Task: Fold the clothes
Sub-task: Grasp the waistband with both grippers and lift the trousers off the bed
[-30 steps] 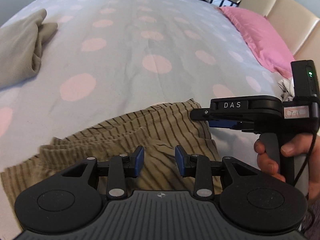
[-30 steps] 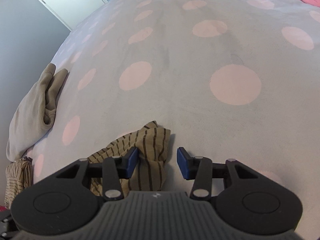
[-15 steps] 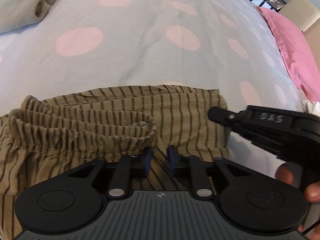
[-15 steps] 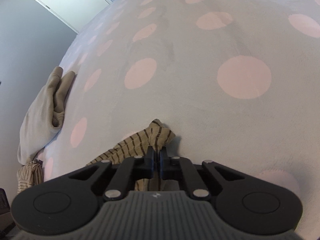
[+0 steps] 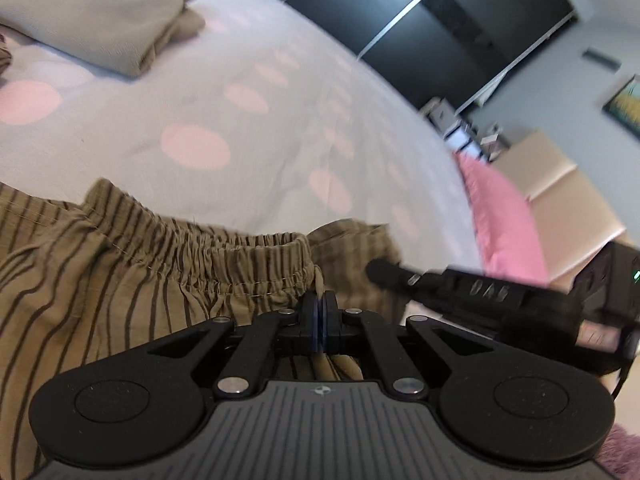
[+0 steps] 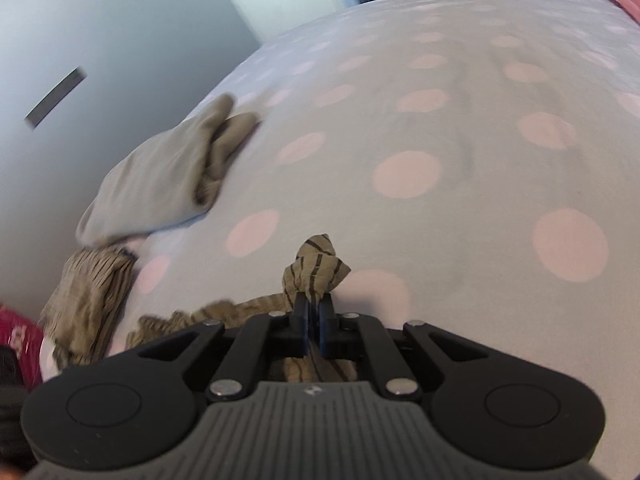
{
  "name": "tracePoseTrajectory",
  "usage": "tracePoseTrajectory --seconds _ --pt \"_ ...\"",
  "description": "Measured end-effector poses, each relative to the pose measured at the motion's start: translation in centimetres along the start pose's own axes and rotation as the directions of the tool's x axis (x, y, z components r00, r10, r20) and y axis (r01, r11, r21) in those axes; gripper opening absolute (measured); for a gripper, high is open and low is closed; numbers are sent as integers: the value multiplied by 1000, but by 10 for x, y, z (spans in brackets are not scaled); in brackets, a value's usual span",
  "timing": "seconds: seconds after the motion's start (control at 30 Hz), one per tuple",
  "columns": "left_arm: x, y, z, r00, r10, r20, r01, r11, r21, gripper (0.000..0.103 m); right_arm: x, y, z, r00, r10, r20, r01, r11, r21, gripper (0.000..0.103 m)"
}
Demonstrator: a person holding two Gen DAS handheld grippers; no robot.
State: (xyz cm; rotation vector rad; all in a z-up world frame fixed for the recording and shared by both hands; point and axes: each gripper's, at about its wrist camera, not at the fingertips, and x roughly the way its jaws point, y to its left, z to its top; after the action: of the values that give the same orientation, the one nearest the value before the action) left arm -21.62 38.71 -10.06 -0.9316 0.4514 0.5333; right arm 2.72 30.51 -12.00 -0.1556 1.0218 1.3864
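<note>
Both grippers have gone from spread to clamped within 1 second. The left gripper (image 5: 319, 312), whose blue-padded jaws stood apart over the cloth 1 second ago and were narrowing half a second ago, now pinches the olive-brown, dark-striped cotton shorts with a gathered elastic waistband (image 5: 132, 276) right at the end of that waistband; the band runs off to the left of the jaws and loose striped fabric hangs below them. The right gripper (image 6: 314, 322), also apart 1 second ago, was already closed half a second ago and now grips a bunched corner of the same shorts (image 6: 320, 266), which pokes up just ahead of its jaws, with the rest trailing down and to the left.

The views have tilted too: the wardrobe and far wall now show beyond the white bedsheet with pink polka dots (image 5: 248, 92), and the edges of the pictures are smeared with motion. I judge that the shorts are being lifted off the sheet, held at 2 points, though part of the fabric may yet rest on the bed.

For the task, this likely means the grasp step is done and the fold itself can begin. The folded beige garment (image 5: 100, 20) lies well ahead and left of the left jaws, apart from the shorts, and a pink pillow (image 5: 504, 224) sits far to the right.
</note>
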Motion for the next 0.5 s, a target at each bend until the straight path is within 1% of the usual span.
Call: tracePoseTrajectory --seconds 0.07,0.2,0.3,0.37,0.4,0.47,0.5 --pt "-7 0 2 1000 -3 27 3 1000 -12 0 7 6 -4 999 28 -37 -29 999 -20 6" --pt "-17 0 7 998 -20 56 21 1000 -19 0 24 11 -16 992 40 -123 -46 998 -44 6" --pt "-20 -1 8 998 -27 61 28 1000 -9 0 40 12 -27 982 32 -189 -40 998 -40 12" --pt "-21 -2 8 998 -30 58 31 1000 -6 0 46 14 -33 976 9 -219 -22 998 -55 16" --pt "-21 -2 8 998 -31 57 31 1000 -3 0 46 14 -33 975 11 -223 -23 998 -51 18" --pt "-23 -1 7 998 -32 60 32 999 -1 0 41 11 -29 975 30 -218 -36 999 -22 26" --pt "-24 -1 7 997 -34 63 34 999 -2 0 36 9 -24 978 48 -204 -48 999 6 37"
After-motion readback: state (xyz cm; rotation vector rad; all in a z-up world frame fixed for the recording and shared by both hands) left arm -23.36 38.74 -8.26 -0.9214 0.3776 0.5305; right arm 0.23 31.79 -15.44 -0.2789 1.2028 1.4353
